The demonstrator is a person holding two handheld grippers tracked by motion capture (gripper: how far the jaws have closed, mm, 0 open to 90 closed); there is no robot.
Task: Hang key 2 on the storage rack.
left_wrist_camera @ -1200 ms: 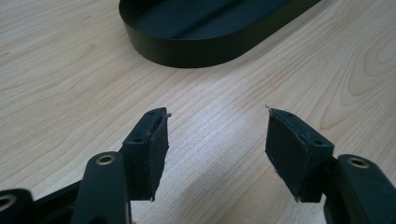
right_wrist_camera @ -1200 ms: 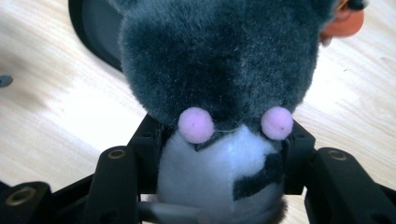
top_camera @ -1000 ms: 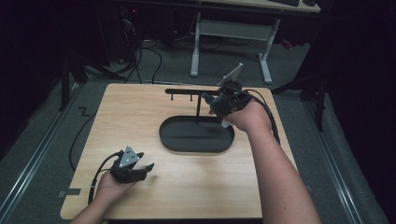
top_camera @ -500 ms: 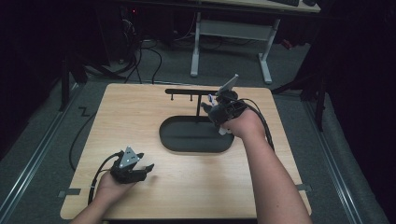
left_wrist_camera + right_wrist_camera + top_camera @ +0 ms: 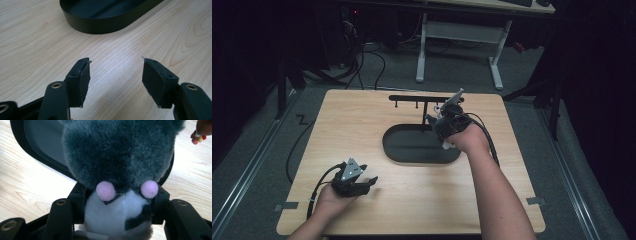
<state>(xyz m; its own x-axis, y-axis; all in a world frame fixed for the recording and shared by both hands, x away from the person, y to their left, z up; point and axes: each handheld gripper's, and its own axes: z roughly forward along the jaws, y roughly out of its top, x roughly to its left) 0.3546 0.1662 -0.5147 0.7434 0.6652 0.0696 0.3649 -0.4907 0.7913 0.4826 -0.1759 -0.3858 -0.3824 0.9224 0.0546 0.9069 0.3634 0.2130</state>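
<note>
Since the plush toy [image 5: 117, 170] is already pinched between the jaws of the right gripper [image 5: 447, 125], my guess is the step in hand is getting it down into the black oval tray [image 5: 412, 150]. It's grey fur up top, white underneath, with two pink pom-poms, and it hangs over the tray's far right end, right by the black hook rack [image 5: 419, 100] behind it. To do this well I'd bring it lower over the middle of the tray before letting go, and watch the rack's post so the gripper doesn't bump it.

Left gripper [image 5: 354, 182] is parked at the near left of the desk [image 5: 342, 125], well apart from the tray, jaws spread wide with nothing between them.

Views differ a lot. From the high view you can barely tell there's a toy, just a bit of white under the hand. Right gripper view gives you fur, pom-poms, and something small and colourful [image 5: 197, 136] in the top right corner that I can't identify.
</note>
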